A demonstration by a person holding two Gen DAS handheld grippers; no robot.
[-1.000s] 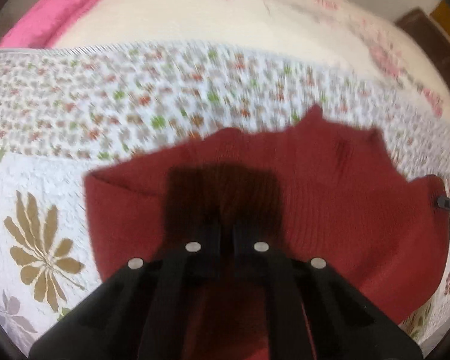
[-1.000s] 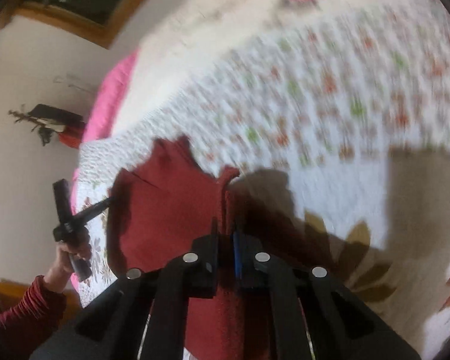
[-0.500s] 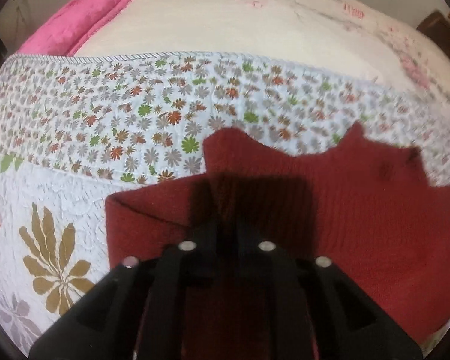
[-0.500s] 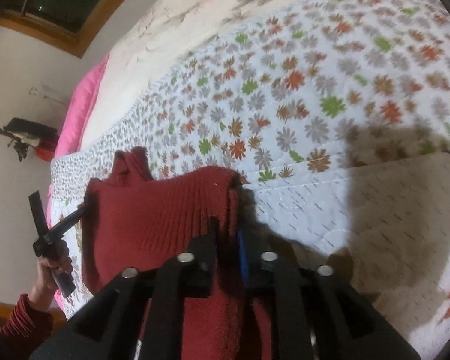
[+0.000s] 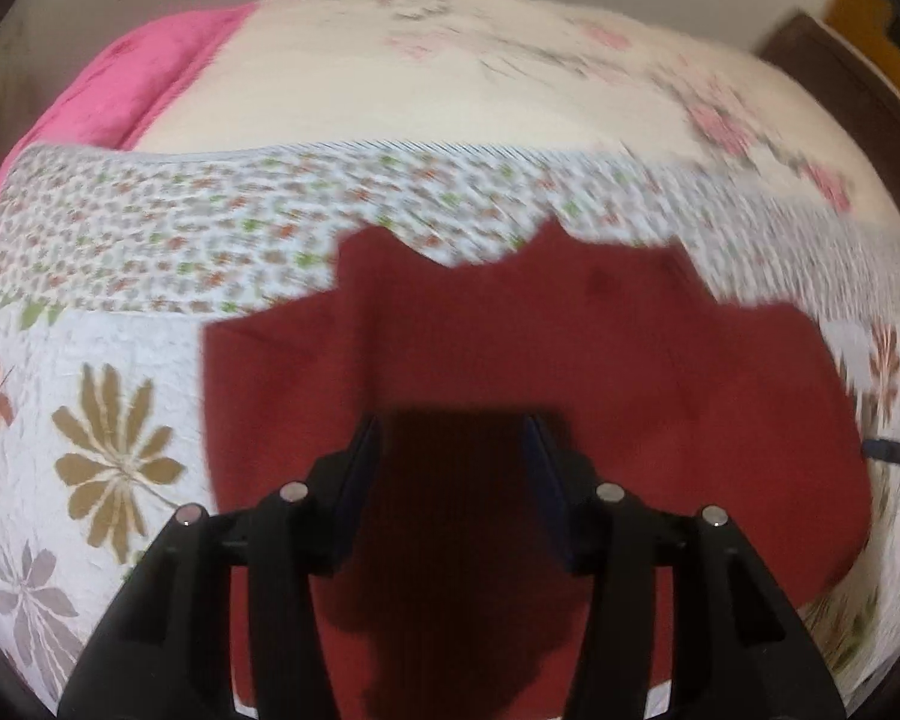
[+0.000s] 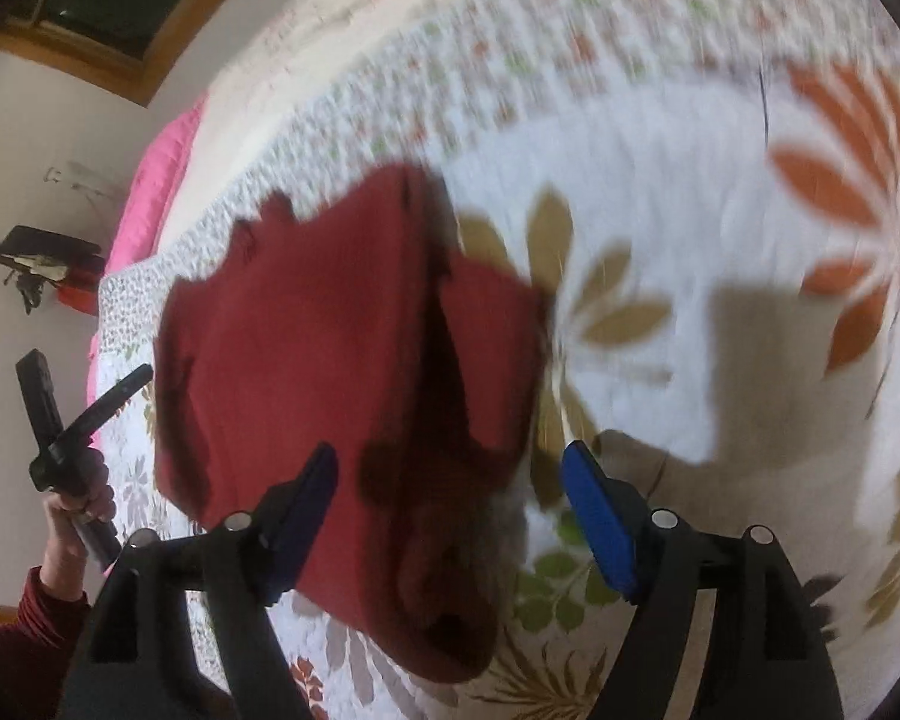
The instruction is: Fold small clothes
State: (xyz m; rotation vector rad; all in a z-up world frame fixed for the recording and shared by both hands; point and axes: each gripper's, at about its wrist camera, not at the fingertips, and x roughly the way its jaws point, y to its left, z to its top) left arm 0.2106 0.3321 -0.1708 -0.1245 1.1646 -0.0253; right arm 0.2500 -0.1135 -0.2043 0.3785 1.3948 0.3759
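A small dark red knitted garment (image 5: 570, 360) lies on the flowered quilt (image 5: 120, 312), folded over on itself. My left gripper (image 5: 453, 438) hovers over its near edge, open, with nothing between the fingers. In the right wrist view the same red garment (image 6: 306, 348) lies flat with a fold ridge running down its right part. My right gripper (image 6: 450, 468) stands open above its near right corner, blue pads apart and holding nothing. The left gripper (image 6: 78, 420) shows at the far left of that view, held by a hand in a red sleeve.
The quilt (image 6: 720, 210) covers a bed, with a cream flowered bedspread (image 5: 450, 78) behind it and a pink blanket (image 5: 138, 90) at the far left. A dark wooden headboard (image 5: 840, 78) stands at the back right. A wall and a window frame (image 6: 108, 18) lie beyond the bed.
Both grippers were shut on the red garment's edge and have now opened and let it go. The garment lies on the quilt. Both views are blurred with motion.
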